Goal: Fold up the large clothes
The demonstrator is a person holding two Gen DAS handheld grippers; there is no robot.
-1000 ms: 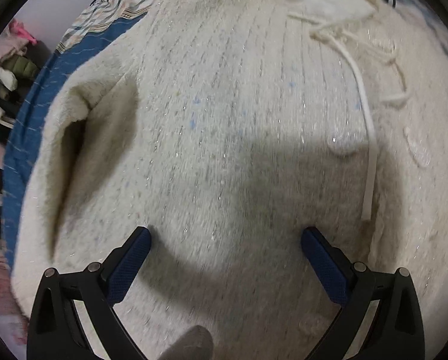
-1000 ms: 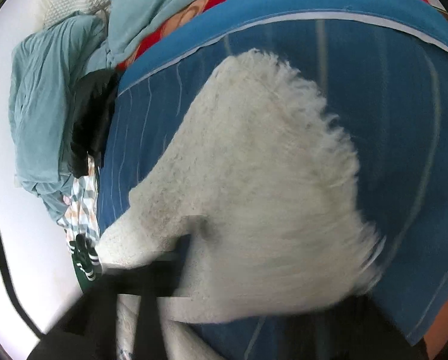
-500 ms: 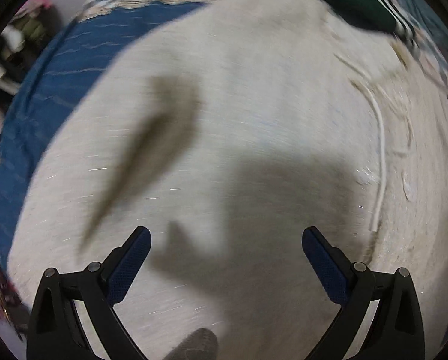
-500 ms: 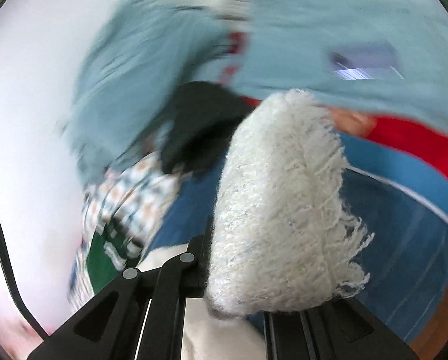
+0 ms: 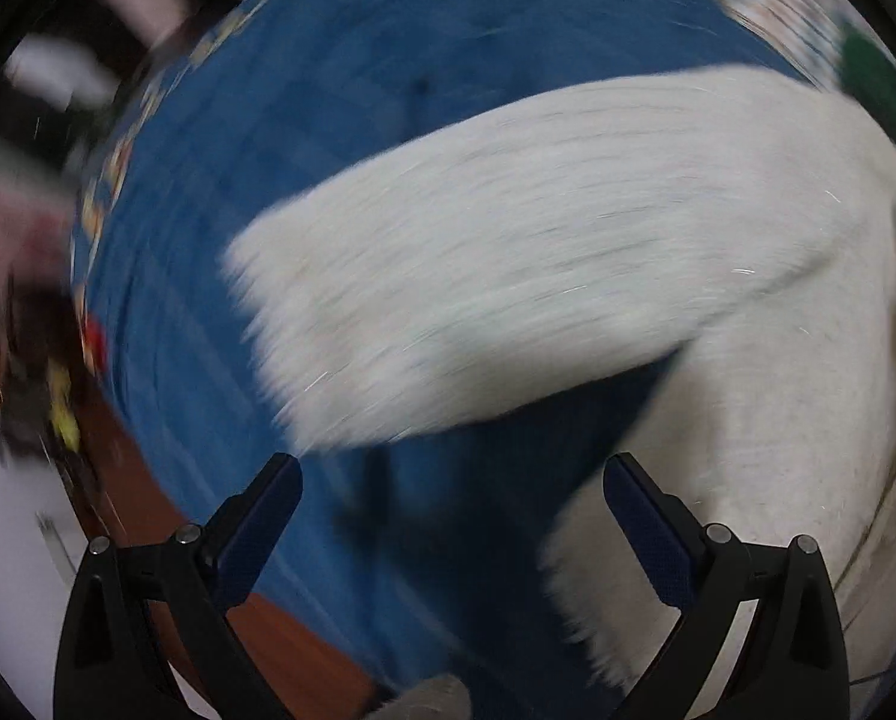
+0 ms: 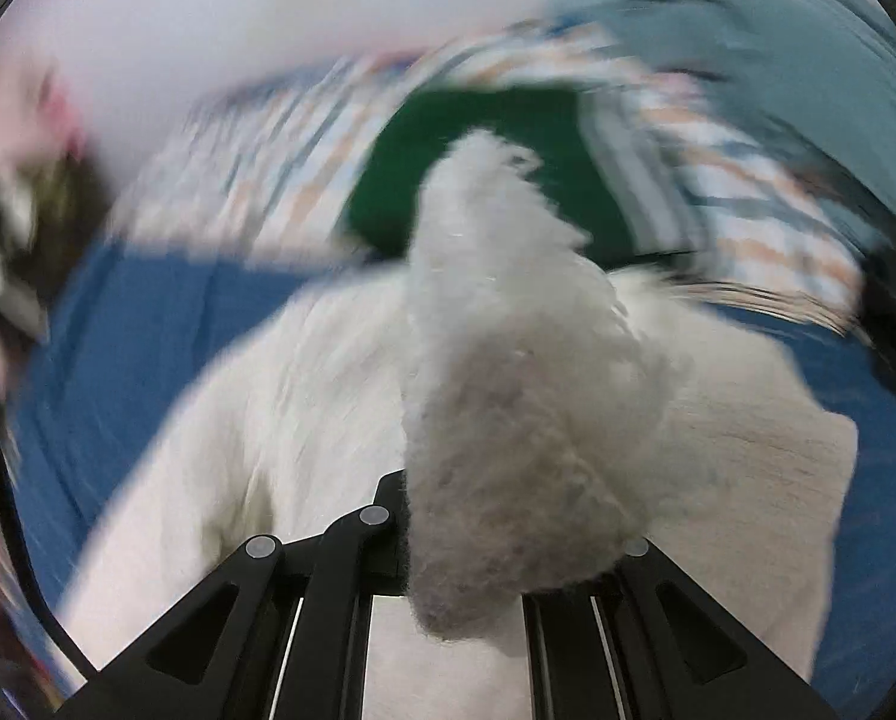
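Fluffy white sweater point(image 5: 508, 252) is lying on the blue bedsheet point(image 5: 328, 90), sleeve stretching toward nine o'clock. Left hand-held gripper point(image 5: 451, 501) is hovering apart; right hand-held gripper point(image 6: 508, 546) is clamping a sweater fold. No readable writing.

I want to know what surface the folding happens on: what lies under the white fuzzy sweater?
A blue bedsheet lies under the white fuzzy sweater, showing around its spread sleeve. Whatever sits directly beneath the sweater's body is covered. The right gripper pinches a fold of it.

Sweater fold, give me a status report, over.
Right gripper shut on white sweater. Left gripper open, empty, above blue bedsheet. Green garment lies beyond.
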